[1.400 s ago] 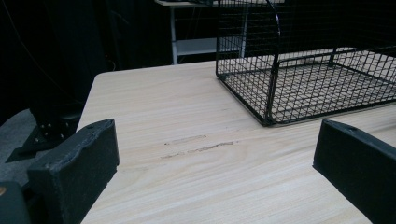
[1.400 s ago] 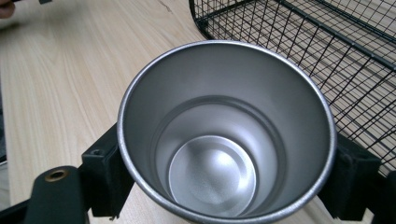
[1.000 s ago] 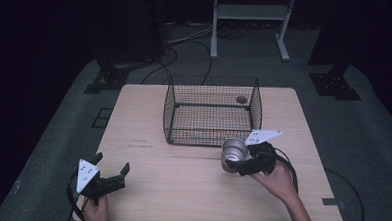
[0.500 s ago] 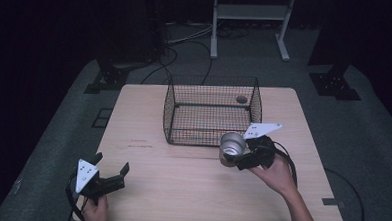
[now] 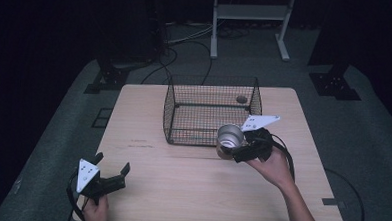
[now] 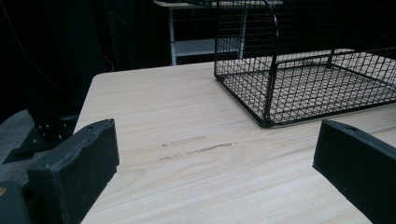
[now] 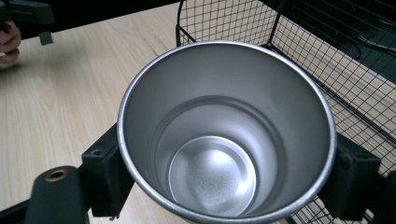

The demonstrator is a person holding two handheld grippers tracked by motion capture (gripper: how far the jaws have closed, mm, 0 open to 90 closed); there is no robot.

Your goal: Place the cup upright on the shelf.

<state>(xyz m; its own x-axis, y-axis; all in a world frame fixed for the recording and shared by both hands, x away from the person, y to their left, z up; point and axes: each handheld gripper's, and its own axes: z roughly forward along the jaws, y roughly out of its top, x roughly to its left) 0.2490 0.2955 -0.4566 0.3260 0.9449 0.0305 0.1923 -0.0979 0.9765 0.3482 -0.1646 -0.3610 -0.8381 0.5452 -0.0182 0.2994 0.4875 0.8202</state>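
Note:
An empty steel cup (image 5: 229, 138) hangs above the table with its mouth turned up toward the high camera, just in front of the black wire basket's (image 5: 170, 114) front right corner. My right gripper (image 5: 231, 148) is shut on it. In the right gripper view the cup (image 7: 224, 140) sits between the two black fingers (image 7: 105, 172), its shiny inside bare, with the basket (image 7: 224, 23) right behind it. My left gripper (image 5: 112, 163) rests at the table's front left, open with nothing in it. The left gripper (image 6: 217, 172) faces bare wood and the basket (image 6: 271, 65).
The light wooden table (image 5: 149, 103) has a faint scuff mark (image 6: 196, 148) in front of the basket. A small round thing (image 5: 241, 99) lies at the basket's far right. Cables and a white stand (image 5: 251, 13) are on the dark floor beyond the table.
My right gripper has lifted the cup and carried it a little up the picture toward the basket's front wall. The left gripper has stayed where it was.

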